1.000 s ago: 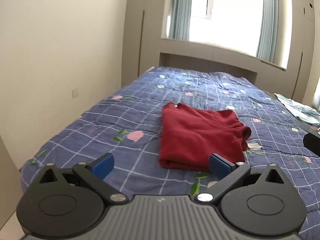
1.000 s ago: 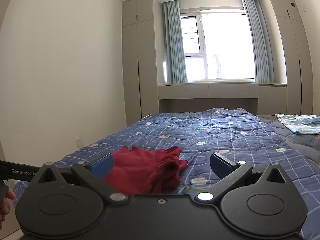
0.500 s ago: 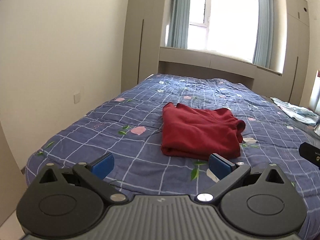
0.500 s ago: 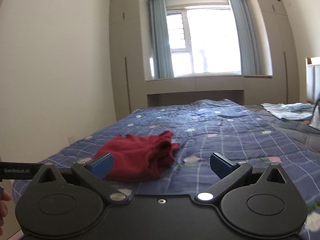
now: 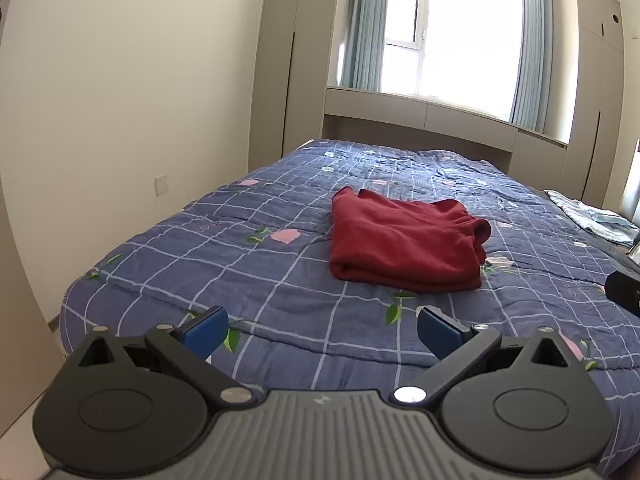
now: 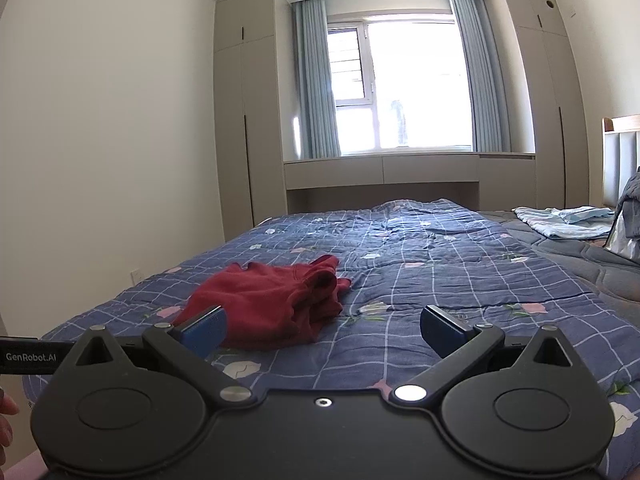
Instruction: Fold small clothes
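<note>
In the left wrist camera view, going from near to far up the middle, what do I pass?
left gripper with its jaws open → blue checked quilt → folded red garment → built-in ledge unit → window

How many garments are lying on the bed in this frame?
2. A folded red garment lies mid-quilt ahead of the open left gripper; a light blue garment lies at the bed's far right. Others may lie out of view.
</note>
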{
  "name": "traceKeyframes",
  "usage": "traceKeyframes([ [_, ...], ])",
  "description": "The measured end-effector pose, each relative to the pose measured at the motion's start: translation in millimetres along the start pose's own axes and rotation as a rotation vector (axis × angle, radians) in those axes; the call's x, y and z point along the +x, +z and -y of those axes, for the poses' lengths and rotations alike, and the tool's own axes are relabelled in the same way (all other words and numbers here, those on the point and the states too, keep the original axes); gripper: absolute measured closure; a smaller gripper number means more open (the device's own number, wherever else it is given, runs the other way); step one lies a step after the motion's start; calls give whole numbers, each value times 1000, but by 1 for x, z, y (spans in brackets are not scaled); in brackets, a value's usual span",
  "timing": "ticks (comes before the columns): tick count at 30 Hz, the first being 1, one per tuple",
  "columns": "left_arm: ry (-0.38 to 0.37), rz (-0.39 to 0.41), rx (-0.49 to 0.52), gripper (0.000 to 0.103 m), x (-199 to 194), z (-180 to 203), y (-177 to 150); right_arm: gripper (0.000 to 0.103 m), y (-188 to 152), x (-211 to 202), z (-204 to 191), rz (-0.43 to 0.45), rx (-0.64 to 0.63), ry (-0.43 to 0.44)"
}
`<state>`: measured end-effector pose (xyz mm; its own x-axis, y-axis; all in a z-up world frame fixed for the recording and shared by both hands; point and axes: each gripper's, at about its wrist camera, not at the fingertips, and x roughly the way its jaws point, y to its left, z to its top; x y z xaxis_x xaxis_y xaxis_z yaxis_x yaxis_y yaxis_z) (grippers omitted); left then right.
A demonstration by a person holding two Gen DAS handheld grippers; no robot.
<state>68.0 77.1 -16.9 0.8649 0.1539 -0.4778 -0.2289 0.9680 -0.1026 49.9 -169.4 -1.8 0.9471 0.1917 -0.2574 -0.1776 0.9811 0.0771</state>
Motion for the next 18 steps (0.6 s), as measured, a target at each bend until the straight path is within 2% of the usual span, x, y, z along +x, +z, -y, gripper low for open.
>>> traceKeyframes([
  [18,21,-23,11,0,8,4,-3,1,-7,8,3,-18,7,11],
])
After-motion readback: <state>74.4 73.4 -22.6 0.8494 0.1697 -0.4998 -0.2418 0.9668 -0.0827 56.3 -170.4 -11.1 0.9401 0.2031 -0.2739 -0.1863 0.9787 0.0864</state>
